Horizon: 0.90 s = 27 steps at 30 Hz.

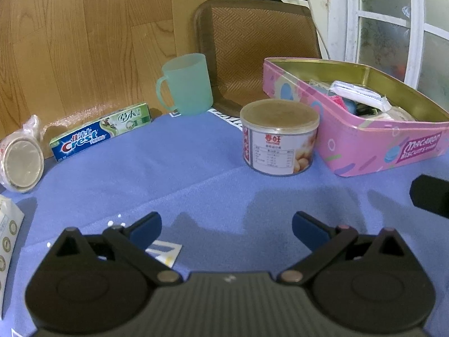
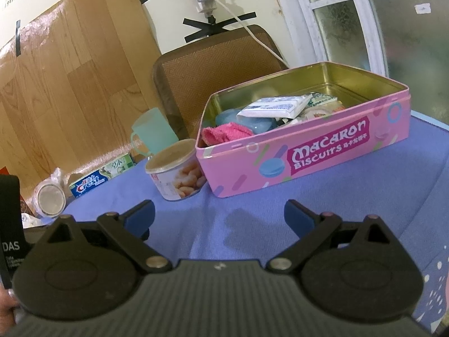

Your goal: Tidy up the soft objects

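Partly hidden: tin (image 2: pixel 306 154) contents under packet (image 2: pixel 276 106).

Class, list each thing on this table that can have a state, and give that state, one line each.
pink biscuit tin: lid off, holds items
round can: upright, lid on
green mug: upright
toothpaste box: lying flat
left gripper: open, empty
right gripper: open, empty

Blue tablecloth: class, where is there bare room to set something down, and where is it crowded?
Bare: the blue tablecloth between the open left tool, Crest box and can. Also before the pink tin, ahead of the right tool. Crowded: inside the tin; can nearly against it.
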Motion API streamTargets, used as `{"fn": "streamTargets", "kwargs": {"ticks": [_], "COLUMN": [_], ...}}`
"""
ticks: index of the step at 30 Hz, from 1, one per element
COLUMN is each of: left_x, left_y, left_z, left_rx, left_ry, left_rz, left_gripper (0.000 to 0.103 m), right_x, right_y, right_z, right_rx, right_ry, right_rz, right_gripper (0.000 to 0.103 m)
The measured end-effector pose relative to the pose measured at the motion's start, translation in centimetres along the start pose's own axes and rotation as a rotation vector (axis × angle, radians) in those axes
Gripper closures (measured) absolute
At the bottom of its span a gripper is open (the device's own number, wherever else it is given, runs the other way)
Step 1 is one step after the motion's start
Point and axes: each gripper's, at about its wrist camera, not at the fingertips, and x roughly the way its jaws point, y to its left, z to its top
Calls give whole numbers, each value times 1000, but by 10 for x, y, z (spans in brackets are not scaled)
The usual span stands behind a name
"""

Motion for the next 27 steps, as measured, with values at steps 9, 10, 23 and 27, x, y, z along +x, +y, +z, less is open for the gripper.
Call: {"fn": "streamTargets", "kwargs": {"ticks": [9, 10, 23, 27], "left_x": [0, 0, -3, -3], "left_y": [-1, -1, -4, -4], "left_z": [-1, -1, -1, -1], "left_rx": [6, 7, 21, 21], "left_ry": [1, 0, -4, -3], "left_rz": [-1, -1, -5, -4], "left_gripper": [0, 0, 0, 0], "right_x": [0, 0, 0, 1], "right_y": [0, 0, 0, 1], "right_z": [0, 0, -1, -1], "right_rx": [0, -1, -3, -6], "right_ry": [0, 0, 2, 5], "right_rz": [-1, 0, -2, -3], "right_gripper": [3, 3, 3, 3]}}
